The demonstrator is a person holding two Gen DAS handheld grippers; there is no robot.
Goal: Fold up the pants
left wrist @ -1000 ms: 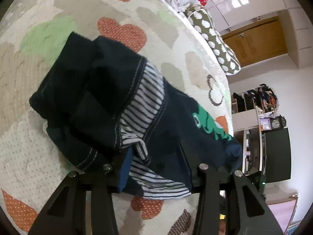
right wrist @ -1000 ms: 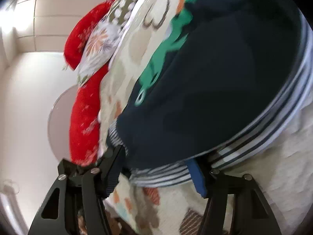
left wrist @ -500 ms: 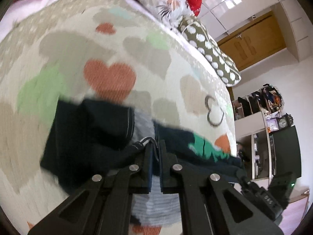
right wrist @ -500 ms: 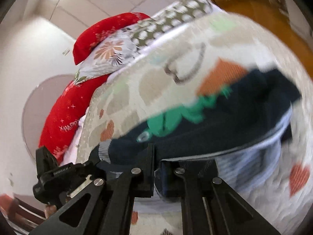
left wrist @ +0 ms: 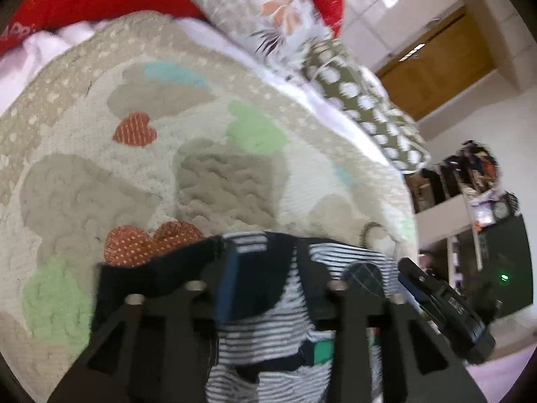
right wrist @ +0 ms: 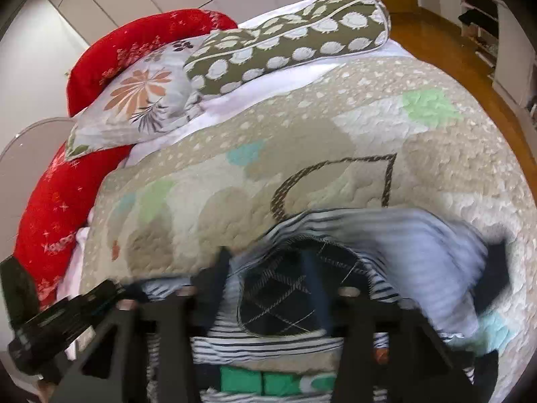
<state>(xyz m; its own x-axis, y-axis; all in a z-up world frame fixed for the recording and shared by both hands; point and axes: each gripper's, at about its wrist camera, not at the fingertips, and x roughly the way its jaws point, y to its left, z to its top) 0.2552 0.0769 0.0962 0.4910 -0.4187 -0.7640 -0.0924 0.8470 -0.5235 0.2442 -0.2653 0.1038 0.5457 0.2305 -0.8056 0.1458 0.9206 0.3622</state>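
The pants (left wrist: 268,329) are dark navy with a black-and-white striped lining and a green print. They lie bunched on the quilt at the bottom of both views, and in the right wrist view (right wrist: 335,288) the striped inside faces up. My left gripper (left wrist: 265,275) is open with its fingers on either side of the cloth. My right gripper (right wrist: 268,285) is open too, its fingers spread over a navy patch with stitching. The right gripper's body shows at the lower right of the left wrist view (left wrist: 443,305).
The quilt (right wrist: 302,141) has heart and patch shapes in beige, green and orange. Red, floral and polka-dot pillows (right wrist: 285,43) lie at its far end. Wooden floor (right wrist: 453,53) and shelves are beyond the bed's right edge.
Both grippers were shut on the pants half a second ago and now stand open. The pants have been turned over toward the near edge, striped lining now up.
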